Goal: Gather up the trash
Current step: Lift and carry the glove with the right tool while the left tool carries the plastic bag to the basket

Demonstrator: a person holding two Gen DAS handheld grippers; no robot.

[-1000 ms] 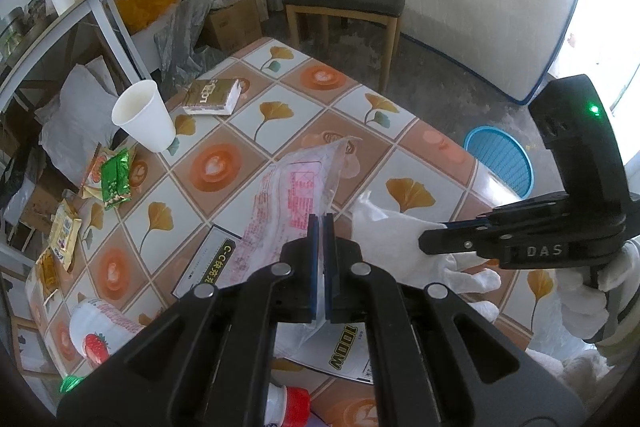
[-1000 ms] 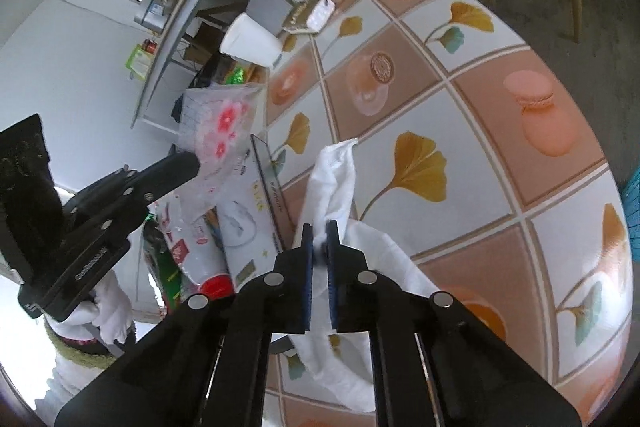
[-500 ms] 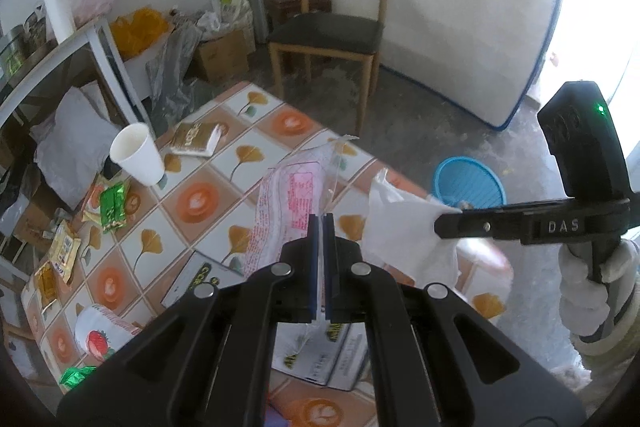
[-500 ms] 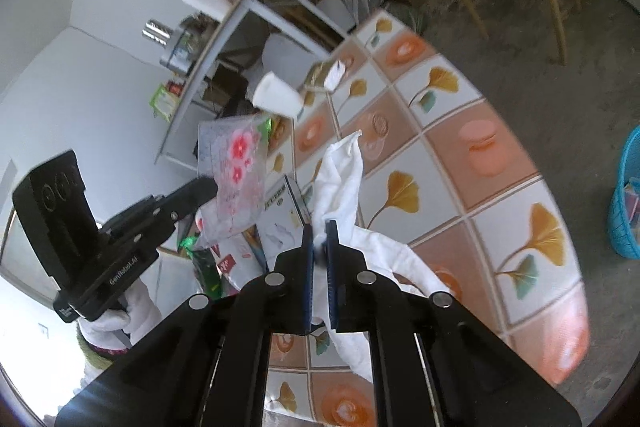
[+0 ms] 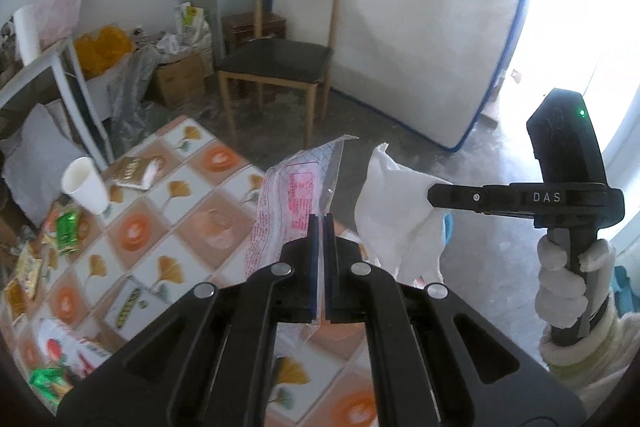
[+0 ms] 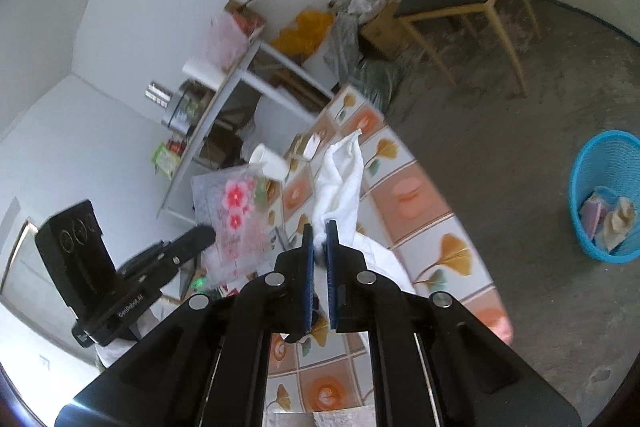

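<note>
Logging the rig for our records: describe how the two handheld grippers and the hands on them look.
Both grippers, left and right, are matte black with blue pads and silver pivot bolts. The right one bears white "DAS" lettering and a green light. The right hand wears a white knit glove.

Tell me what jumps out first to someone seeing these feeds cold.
Both grippers hold trash up in the air above the tiled table: the left hand-held gripper is shut on a clear wrapper with pink print, and the right hand-held gripper is shut on a crumpled white tissue. Next comes the blue basket on the floor to the right, with some scraps inside.
</note>
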